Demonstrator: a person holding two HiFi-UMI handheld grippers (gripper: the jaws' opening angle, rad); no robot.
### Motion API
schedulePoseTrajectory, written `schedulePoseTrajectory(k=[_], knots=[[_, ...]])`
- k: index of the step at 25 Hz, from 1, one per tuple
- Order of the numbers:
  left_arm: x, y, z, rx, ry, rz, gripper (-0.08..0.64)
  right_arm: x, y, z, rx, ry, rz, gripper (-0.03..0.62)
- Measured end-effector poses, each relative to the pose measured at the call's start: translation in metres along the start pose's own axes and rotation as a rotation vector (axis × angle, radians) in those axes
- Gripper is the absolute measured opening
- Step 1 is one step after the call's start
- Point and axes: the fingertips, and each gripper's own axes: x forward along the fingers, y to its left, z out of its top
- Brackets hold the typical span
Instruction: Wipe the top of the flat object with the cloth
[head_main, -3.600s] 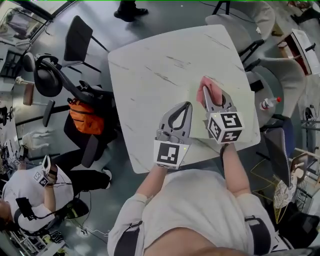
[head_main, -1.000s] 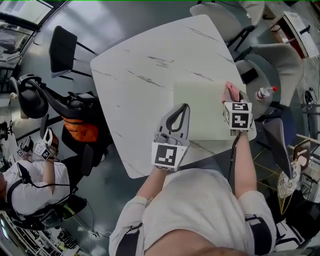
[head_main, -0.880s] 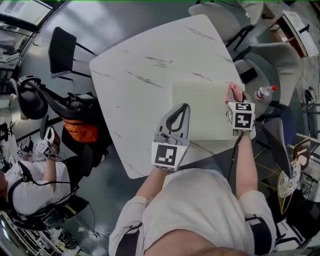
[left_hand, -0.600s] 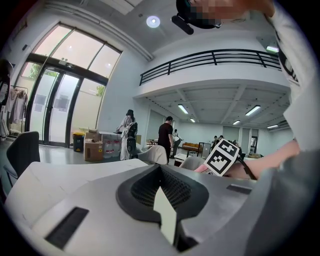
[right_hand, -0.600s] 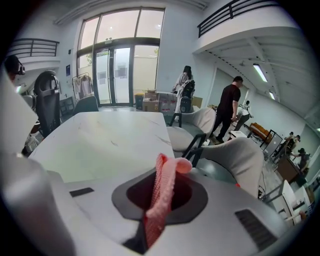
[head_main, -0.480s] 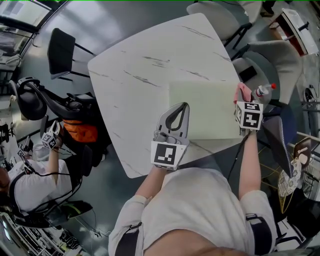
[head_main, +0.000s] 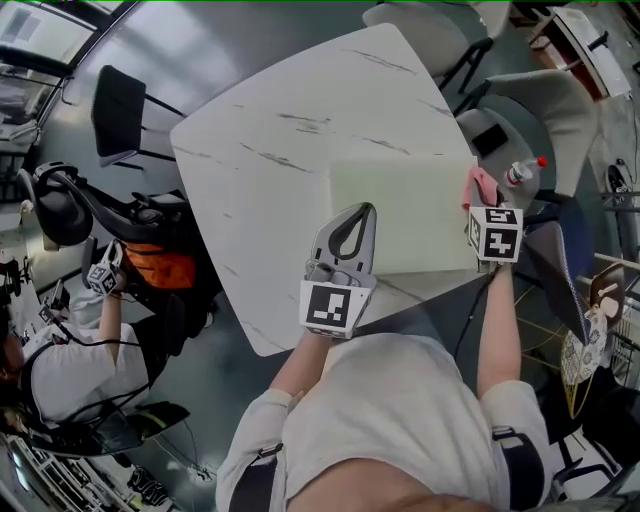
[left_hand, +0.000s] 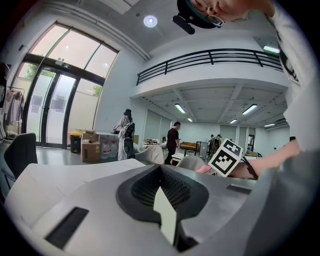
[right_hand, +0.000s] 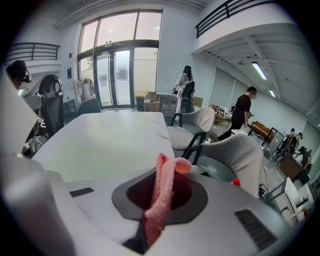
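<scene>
Right hand-held gripper, pinching pink waffle-knit cloth

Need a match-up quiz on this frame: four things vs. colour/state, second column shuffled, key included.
1. cloth
2. flat object
3. left tongs
4. bottle

A. shut, over the flat object's near part
B. red cap, beyond the table's right edge
C. pink, pinched in the right tongs
D. pale green, lying on the table

Pairs: 1-C, 2-D, 3-A, 4-B
</scene>
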Motion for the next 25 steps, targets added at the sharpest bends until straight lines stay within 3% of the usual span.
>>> schedulePoseTrajectory(k=[10, 14, 25], knots=[[-0.01, -0.007, 0.01, -0.004, -0.055, -0.011, 0.014, -0.02, 0.008, -0.021, 0.025, -0.009, 0.012, 0.028], [-0.019, -0.007, 0.008, 0.011, -0.037, -0.009, 0.014, -0.021, 0.013, -0.02, 0.017, -0.006, 0.003, 0.028], [-0.044, 0.012, 0.007, 0.003, -0.052, 0.043, 0.014, -0.012, 0.076, -0.002, -0.017, -0.018, 0.082, 0.028]])
